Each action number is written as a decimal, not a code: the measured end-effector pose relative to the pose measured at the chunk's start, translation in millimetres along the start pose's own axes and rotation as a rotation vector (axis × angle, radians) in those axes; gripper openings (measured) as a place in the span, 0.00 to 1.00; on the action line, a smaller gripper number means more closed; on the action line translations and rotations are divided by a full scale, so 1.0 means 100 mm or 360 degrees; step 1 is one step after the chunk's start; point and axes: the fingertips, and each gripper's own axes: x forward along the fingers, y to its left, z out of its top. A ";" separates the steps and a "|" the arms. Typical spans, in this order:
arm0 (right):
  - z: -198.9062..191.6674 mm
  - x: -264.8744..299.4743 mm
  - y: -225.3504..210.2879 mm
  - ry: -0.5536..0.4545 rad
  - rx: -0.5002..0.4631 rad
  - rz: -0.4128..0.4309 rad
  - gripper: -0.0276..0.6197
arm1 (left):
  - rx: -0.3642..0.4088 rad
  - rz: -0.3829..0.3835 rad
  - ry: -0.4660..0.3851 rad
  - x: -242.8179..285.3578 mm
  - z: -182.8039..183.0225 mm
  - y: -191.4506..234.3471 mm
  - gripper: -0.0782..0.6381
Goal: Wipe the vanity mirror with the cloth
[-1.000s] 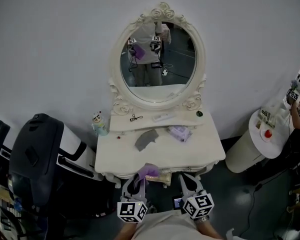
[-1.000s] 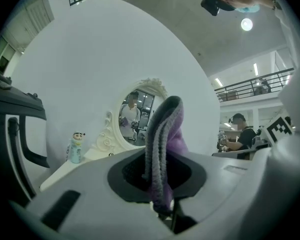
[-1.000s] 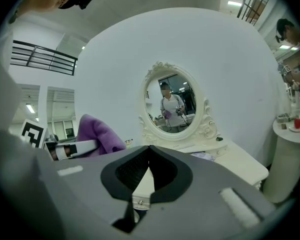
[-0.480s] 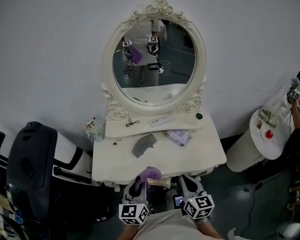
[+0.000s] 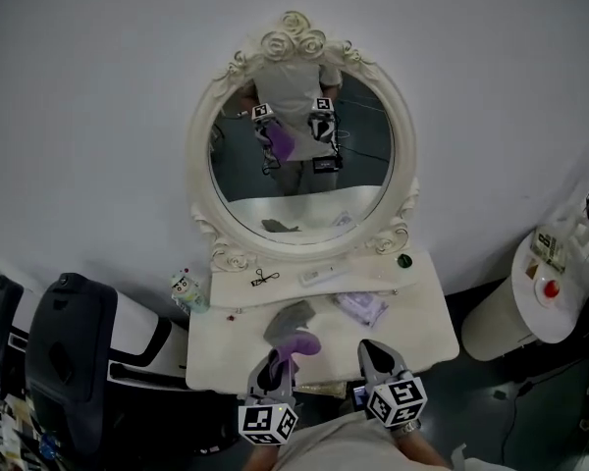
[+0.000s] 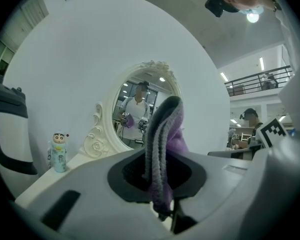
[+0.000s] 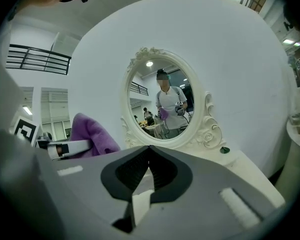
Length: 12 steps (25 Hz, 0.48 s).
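Left gripper (image 6: 162,180): jaws closed tight on the purple cloth (image 6: 166,134), which is folded into a thick pad that stands up out of the grip. Probably bunched that way to offer a soft face to the glass.
Right gripper (image 7: 147,165): jaws pressed together with nothing between them, low beside the left one. Looks like a spare tool, kept out of the wiping path.
Cloth position: over the near edge of the vanity table (image 5: 424,334), just short of the grey rag (image 5: 287,320), well apart from the glass and not touching it.
Table top: grey rag near the middle, lilac packet (image 5: 361,308) to its right. Both lie under the line from cloth to mirror, so a raised approach would likely clear them.
Back shelf: small black item (image 5: 266,279), white stick (image 5: 319,276) and green dot (image 5: 403,260), with a figurine (image 5: 184,285) at the left end. All close below the frame and easy to knock on a low stroke.
Vanity mirror (image 5: 299,165): oval, upright in an ornate white frame against the wall, reflecting both grippers and the cloth.
Stage: judged as approach only, wiping not begun. Next move likely lifts and reaches the left gripper forward to the glass.
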 end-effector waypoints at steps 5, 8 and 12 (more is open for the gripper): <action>0.29 0.43 -0.50 -0.0011 -0.0010 0.0019 0.05 | 0.0062 0.0060 -0.0053 0.71 0.28 -0.08 0.18; 0.42 0.56 -0.77 -0.0027 -0.0039 0.0035 0.05 | 0.0082 0.0060 -0.0096 1.12 0.50 -0.18 0.18; 0.54 0.67 -1.08 -0.0022 -0.0128 0.0073 0.05 | 0.0080 0.0031 -0.0143 1.62 0.85 -0.29 0.18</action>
